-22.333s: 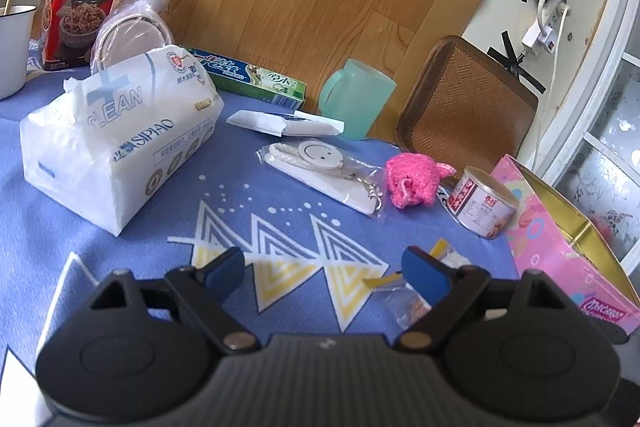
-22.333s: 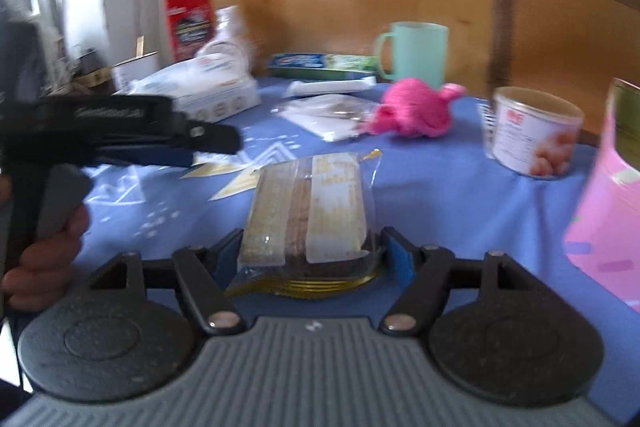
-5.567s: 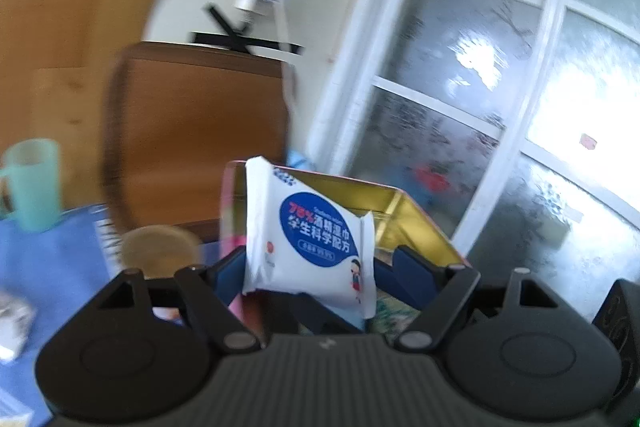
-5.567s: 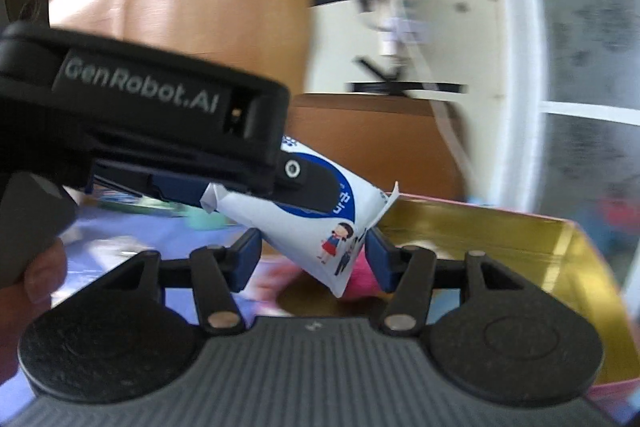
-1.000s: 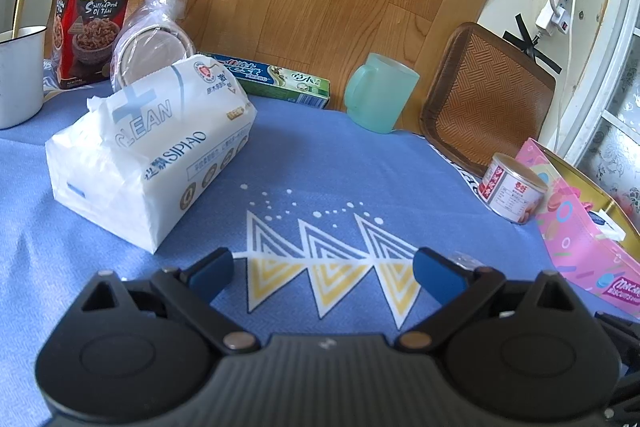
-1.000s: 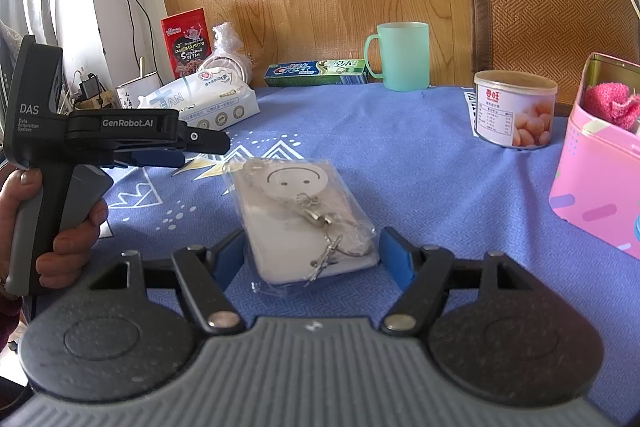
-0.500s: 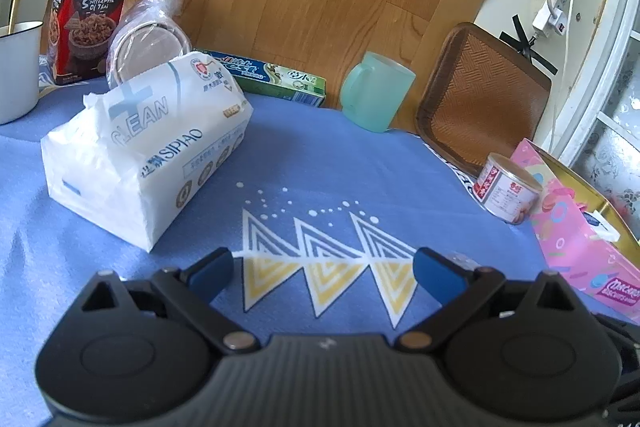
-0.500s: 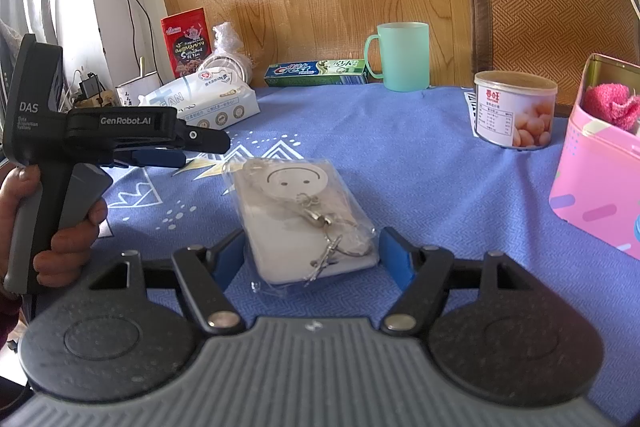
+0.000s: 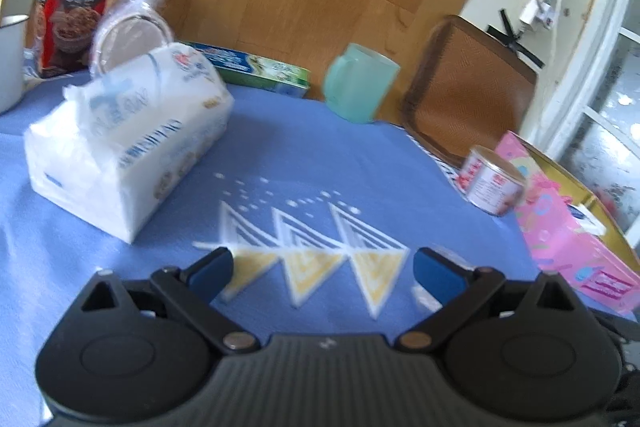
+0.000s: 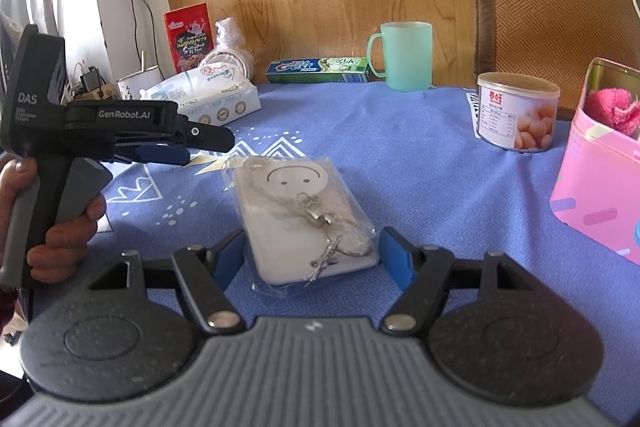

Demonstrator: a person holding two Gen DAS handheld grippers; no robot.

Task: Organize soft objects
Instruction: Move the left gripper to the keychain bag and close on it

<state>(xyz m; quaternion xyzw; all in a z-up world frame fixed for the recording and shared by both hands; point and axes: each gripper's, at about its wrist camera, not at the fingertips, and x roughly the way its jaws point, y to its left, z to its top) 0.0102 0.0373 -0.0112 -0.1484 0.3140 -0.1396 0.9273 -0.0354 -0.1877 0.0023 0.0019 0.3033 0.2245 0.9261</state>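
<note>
Right hand-held gripper (image 10: 311, 259) level, fingers flanking bagged keychain pouch (image 10: 304, 219).

We count one tissue pack (image 9: 132, 151), one toothpaste box (image 10: 318, 70), one green mug (image 10: 405, 55), one can (image 10: 517, 111), one pink tin (image 10: 596, 195), one pink fluffy thing (image 10: 612, 109), one bagged smiley keychain pouch (image 10: 304, 219), one red snack box (image 9: 76, 3), two grippers (image 9: 320, 269) (image 10: 312, 259).
</note>
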